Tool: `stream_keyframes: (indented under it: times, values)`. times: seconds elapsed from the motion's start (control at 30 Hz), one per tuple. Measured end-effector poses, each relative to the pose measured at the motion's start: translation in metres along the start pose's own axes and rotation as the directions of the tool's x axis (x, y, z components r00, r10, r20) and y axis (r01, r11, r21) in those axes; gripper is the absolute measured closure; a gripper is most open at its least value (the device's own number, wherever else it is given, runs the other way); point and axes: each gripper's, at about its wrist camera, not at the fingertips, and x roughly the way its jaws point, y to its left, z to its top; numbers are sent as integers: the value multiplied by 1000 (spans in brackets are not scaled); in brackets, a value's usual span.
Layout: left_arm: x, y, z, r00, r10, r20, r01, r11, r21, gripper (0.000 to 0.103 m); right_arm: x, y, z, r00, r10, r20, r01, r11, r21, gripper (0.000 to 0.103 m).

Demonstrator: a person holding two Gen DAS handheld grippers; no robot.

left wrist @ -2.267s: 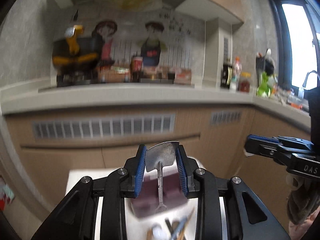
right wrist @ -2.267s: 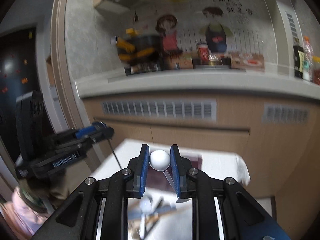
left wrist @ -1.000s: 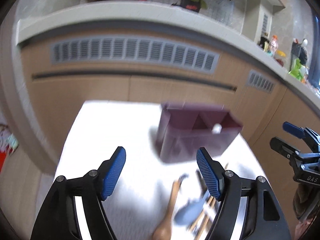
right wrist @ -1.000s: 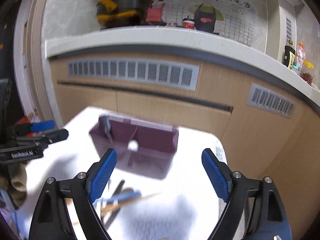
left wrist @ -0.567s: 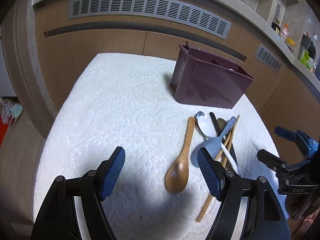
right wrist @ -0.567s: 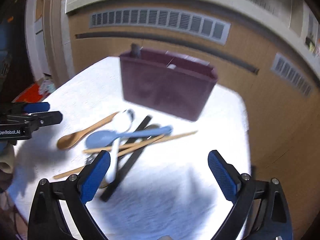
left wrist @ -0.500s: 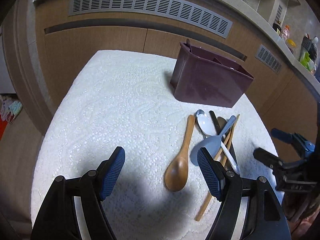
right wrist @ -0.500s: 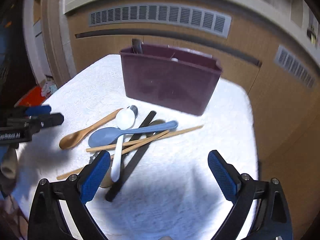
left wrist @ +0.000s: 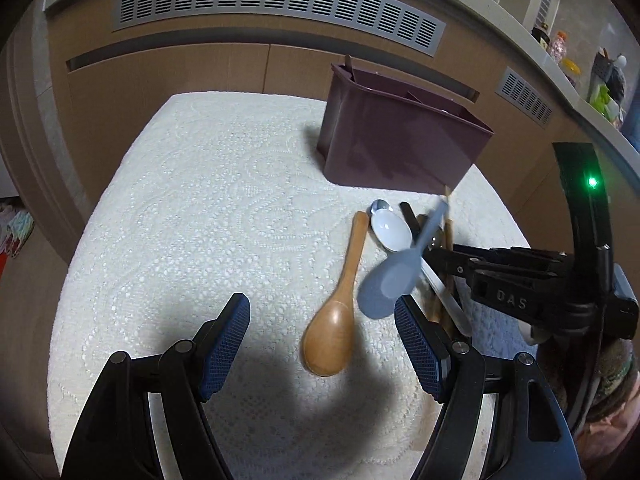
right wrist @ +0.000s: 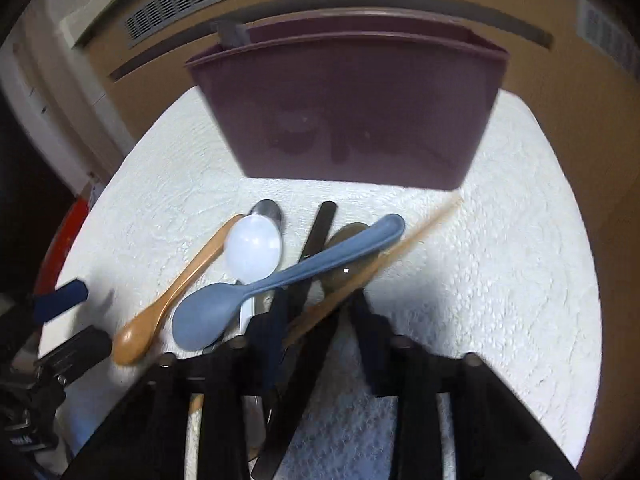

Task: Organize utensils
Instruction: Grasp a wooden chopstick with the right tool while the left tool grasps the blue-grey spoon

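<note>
The right gripper [right wrist: 316, 320], low in the frame, has just been closing over the spoon pile [right wrist: 256, 280] to grab one. The left gripper [left wrist: 322, 344] is waiting wide open. The purple box [right wrist: 352, 120] is sitting above.

The surface [left wrist: 224, 216], under a white lace cloth, carries a purple holder [left wrist: 400, 152], a wooden spoon [left wrist: 336, 316] and crossed utensils [right wrist: 304, 272].

Tan wood cabinet fronts [left wrist: 168, 68], grey vent grilles [left wrist: 276, 8], pale countertop edge [left wrist: 576, 100], white lace-patterned tablecloth [left wrist: 208, 216].
</note>
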Motion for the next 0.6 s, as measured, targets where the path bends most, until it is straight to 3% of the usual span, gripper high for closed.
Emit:
stream_keyframes:
  times: [0.1,0.17,0.37,0.43,0.6]
  values:
    - [4,-4,-2,1000,-19,-9,19,1000,14,28,-10,0,-9,1000,18,-8,-18,998,-66,91]
    - [9,-10,-1,999,-42,-18,42,998,38,28,-18,-6,-17,1000,-14,-3,13,996,-93,93]
    - [26,-34,11,988,-133,-74,141,984,109,31,-34,-44,-33,996,-83,19,84,995,-51,95]
    - [31,-41,17,987,-135,-86,144,983,115,42,-41,-56,-35,997,-74,37,75,997,-21,95]
    - [44,-60,27,993,-78,-87,95,973,209,50,-52,-59,-40,994,-63,87,65,998,-16,95]
